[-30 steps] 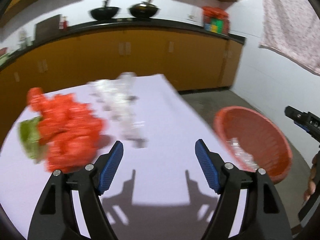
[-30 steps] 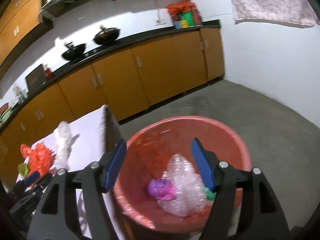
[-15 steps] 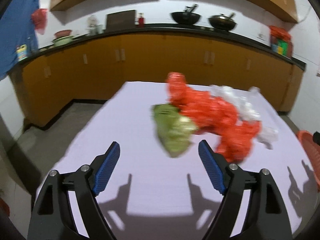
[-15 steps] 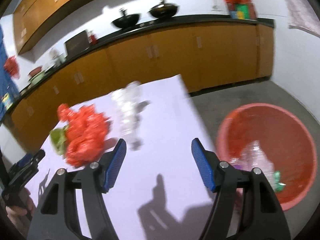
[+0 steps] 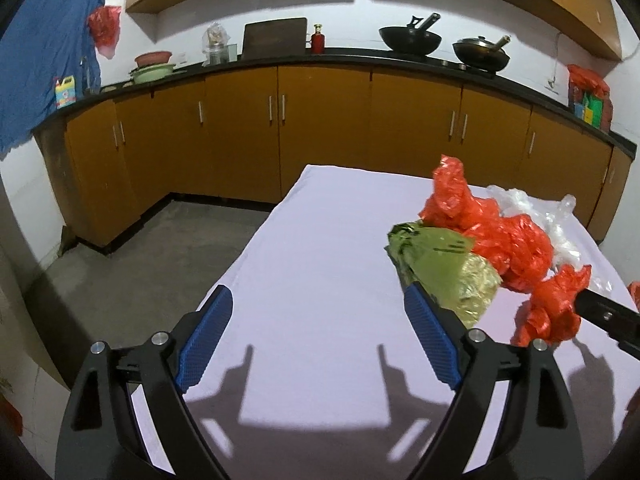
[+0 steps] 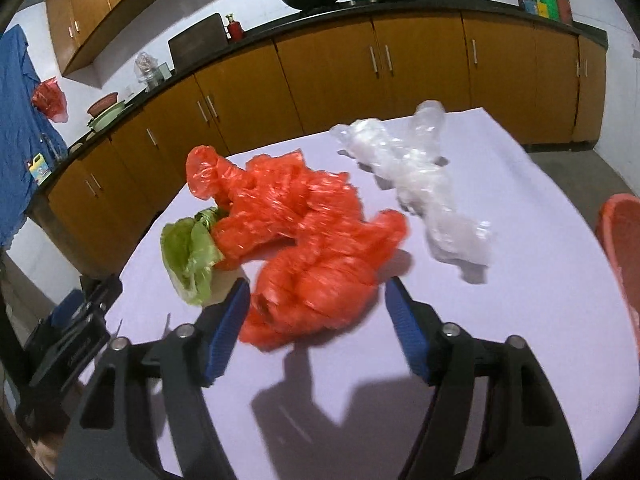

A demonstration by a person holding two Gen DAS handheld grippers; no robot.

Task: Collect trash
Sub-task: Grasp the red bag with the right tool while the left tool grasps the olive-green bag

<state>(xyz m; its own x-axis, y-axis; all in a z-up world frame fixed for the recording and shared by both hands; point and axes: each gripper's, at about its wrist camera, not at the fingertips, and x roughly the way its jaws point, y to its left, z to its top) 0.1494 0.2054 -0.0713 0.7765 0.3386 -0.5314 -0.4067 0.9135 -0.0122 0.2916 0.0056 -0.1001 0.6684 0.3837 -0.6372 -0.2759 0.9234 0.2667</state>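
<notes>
Approaching red plastic bag (image 6: 304,248) with right claw (image 6: 316,312) spread.
Light, soft, slippery; pinch the bunched middle.

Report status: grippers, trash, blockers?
Left gripper open, empty. Right gripper open, closing around red bag. Green wrapper, clear plastic on table. No blockers.
</notes>
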